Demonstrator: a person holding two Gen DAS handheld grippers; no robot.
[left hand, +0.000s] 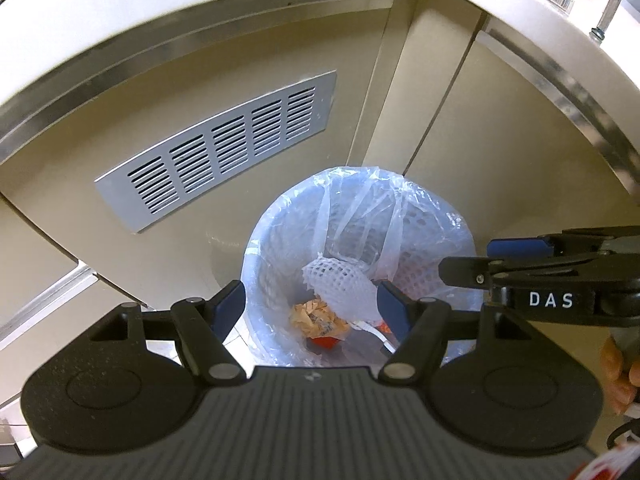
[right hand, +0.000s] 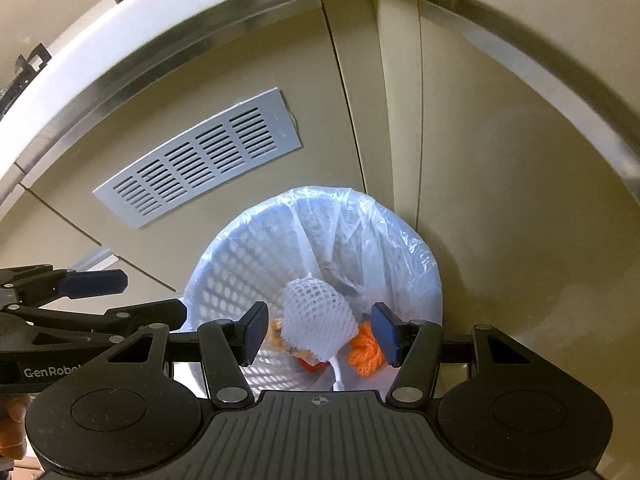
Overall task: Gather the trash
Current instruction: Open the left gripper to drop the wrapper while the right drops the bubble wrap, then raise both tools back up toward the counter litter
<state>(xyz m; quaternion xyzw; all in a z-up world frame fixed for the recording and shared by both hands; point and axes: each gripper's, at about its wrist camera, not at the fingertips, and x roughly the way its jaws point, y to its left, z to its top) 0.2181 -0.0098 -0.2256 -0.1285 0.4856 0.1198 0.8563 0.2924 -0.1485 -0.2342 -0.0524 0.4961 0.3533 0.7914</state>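
1. A white foam net sleeve [right hand: 316, 320] lies inside a round white perforated plastic waste basket [right hand: 240, 280], on top of the other rubbish and touching neither gripper.
2. Under and beside it lie a crumpled tan paper wad [left hand: 316, 316], a bright orange crinkled piece [right hand: 366, 354] and a small red scrap [left hand: 324, 342].
3. A thin clear plastic bag [right hand: 360, 224] lines the basket and folds over its rim.
4. The right gripper [right hand: 322, 334] hangs above the basket mouth, its blue-padded jaws spread with nothing between them.
5. The left gripper [left hand: 310, 306] hangs beside it, also over the basket, its jaws spread and empty.
6. The basket stands in a corner of beige cabinet fronts [left hand: 500, 140].
7. A grey slotted metal vent panel [left hand: 224, 144] sits on the front to the left, below a pale table edge [left hand: 200, 4].
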